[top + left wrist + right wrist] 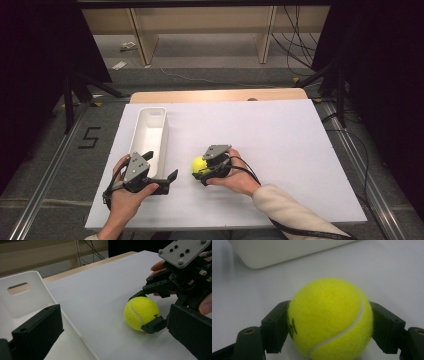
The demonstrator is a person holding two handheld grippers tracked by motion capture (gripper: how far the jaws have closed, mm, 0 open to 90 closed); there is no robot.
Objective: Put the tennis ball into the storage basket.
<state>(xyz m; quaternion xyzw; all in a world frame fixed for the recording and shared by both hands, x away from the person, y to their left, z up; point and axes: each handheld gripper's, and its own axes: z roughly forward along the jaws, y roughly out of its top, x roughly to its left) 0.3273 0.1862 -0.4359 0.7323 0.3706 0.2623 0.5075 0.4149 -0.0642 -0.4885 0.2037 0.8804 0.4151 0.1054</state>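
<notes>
A yellow tennis ball [199, 164] rests on the white tabletop [270, 140], just right of a long white bin [162, 134]. My right gripper [200, 167] is shut on the ball, one black jaw pressed on each side of it; the right gripper view has the ball [329, 320] squeezed between both pads. My left gripper [161, 165] stands open beside the bin's near end, nothing between its jaws. In the left gripper view the ball [141, 312] sits on the table with the right gripper [147, 311] clamped on it, and the bin [27, 293] lies at left.
The bin looks empty in the high view. Bare white tabletop stretches to the right and far side of the ball. Beyond the table's far edge [215, 95] are wooden shelf legs [142, 42] and cables on the floor.
</notes>
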